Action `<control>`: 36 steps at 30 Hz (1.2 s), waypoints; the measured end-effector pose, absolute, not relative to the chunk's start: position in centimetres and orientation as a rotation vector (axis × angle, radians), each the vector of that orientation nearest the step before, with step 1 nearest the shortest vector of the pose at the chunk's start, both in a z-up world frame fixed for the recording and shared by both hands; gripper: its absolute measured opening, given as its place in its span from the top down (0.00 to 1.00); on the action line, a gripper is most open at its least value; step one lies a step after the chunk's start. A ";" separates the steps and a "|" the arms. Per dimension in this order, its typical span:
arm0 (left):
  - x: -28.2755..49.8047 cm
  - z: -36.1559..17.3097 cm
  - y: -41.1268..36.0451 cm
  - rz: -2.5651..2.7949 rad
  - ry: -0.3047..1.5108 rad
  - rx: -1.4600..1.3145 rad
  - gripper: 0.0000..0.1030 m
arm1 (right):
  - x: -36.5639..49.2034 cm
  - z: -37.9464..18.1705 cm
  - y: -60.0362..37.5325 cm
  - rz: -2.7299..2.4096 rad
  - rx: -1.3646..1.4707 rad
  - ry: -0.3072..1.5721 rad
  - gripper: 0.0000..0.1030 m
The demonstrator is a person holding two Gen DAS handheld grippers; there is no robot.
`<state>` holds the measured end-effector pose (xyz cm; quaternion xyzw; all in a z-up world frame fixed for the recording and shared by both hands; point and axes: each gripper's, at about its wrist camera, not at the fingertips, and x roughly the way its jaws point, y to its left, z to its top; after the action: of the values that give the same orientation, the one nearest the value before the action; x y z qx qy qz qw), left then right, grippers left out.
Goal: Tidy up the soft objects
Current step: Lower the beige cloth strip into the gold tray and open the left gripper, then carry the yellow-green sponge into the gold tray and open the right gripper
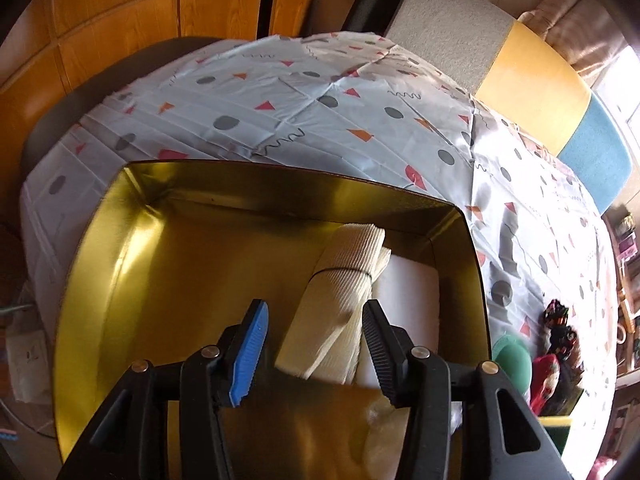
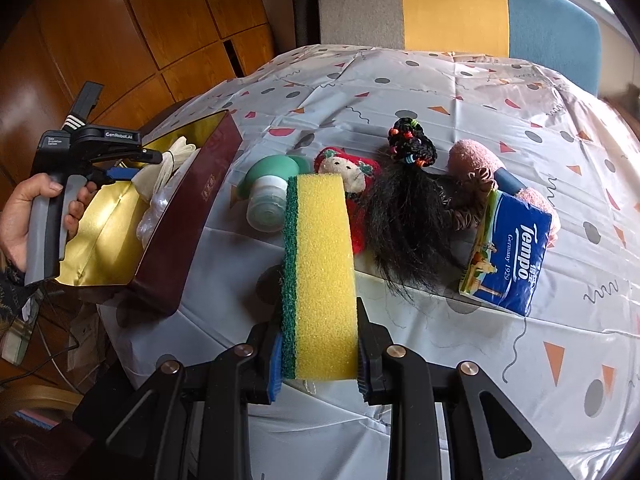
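A box, gold inside (image 1: 120, 264) and maroon outside (image 2: 188, 220), stands at the table's left edge. In it lie a cream ribbed cloth (image 1: 340, 280) and a white pad (image 1: 412, 292). My left gripper (image 1: 314, 312) hangs open over the box, its fingers either side of the cloth without pressing it. A hand holds this gripper (image 2: 88, 148) in the right wrist view. My right gripper (image 2: 320, 340) is shut on a yellow sponge with a green scouring side (image 2: 320, 260), held above the table.
On the patterned tablecloth (image 2: 440, 80) lie a green bottle (image 2: 268, 188), a red plush toy (image 2: 352, 176), a black hairpiece (image 2: 404, 216) with a beaded scrunchie (image 2: 412, 140), a pink towel (image 2: 472, 160) and a blue tissue pack (image 2: 508, 248). A chair (image 2: 452, 8) stands behind.
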<state>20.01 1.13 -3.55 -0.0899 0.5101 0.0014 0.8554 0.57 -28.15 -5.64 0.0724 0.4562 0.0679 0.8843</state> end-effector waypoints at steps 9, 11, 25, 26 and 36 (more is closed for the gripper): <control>11.5 -0.4 1.1 0.028 0.919 -0.021 0.52 | 0.6 -5.6 -27.7 0.125 0.117 0.939 0.73; 10.1 0.1 1.4 0.039 0.894 -0.002 0.52 | 0.6 -5.6 -27.6 0.119 0.112 0.936 0.73; 3.7 1.9 4.4 0.059 0.811 -0.009 0.51 | 0.4 -5.5 -26.8 0.066 0.095 0.931 0.73; 3.6 1.9 4.5 0.058 0.810 -0.011 0.51 | 0.4 -5.5 -26.7 0.060 0.092 0.931 0.73; 2.9 1.6 5.9 0.056 0.811 -0.046 0.51 | 0.5 -3.7 -25.9 0.030 0.085 0.937 0.73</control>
<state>2.92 5.93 1.58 -0.0225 0.3943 0.0272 0.9183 0.46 -25.89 -3.74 0.0411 0.4513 0.0143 0.8913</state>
